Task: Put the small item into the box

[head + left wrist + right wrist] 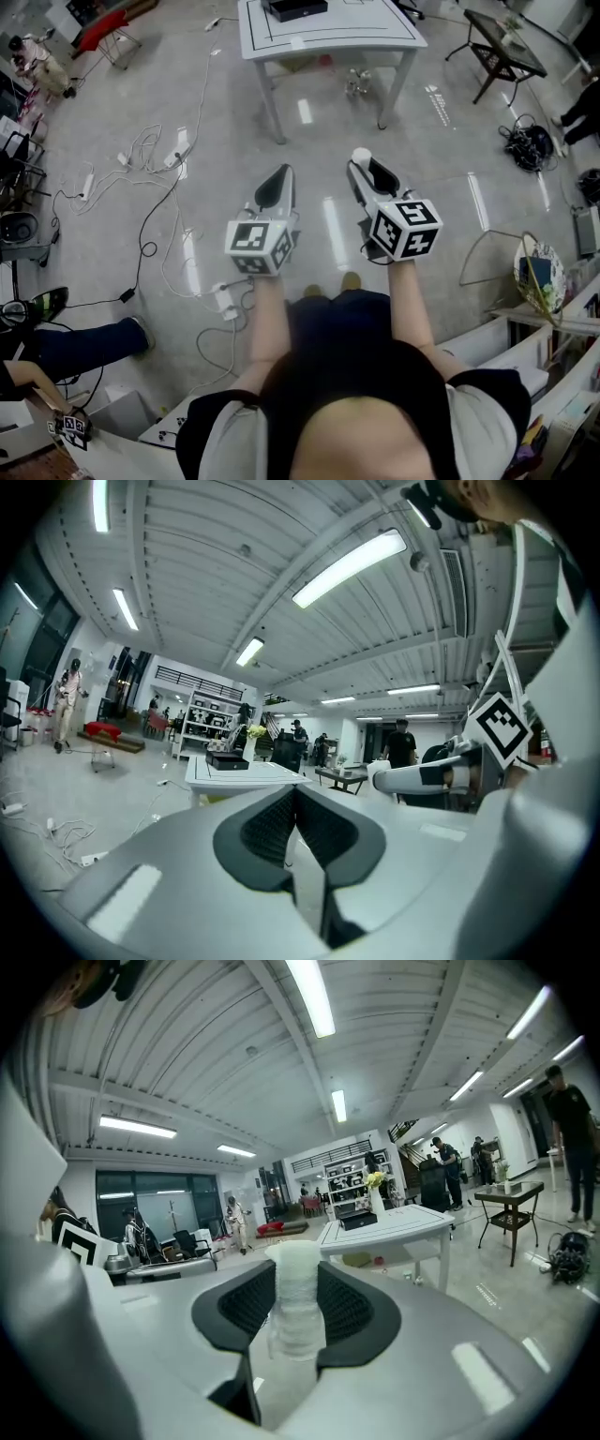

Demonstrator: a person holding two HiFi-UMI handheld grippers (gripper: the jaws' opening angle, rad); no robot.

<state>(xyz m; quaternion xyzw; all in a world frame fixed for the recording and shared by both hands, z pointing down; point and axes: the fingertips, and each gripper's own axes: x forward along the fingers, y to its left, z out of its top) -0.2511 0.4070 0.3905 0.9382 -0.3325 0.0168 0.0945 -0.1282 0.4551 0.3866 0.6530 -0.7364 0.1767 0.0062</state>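
The right hand-held gripper (367, 172) is clamping the small item (296, 1288), a white foam-wrapped roll standing upright between the pads with its top protruding. The item is judged light, soft and crushable. A mid-body hold under moderate pressure is suiting it. The left hand-held gripper (296, 829) is showing its jaws together, empty. The black box (298, 8) is sitting on the far table (356, 28), well apart.
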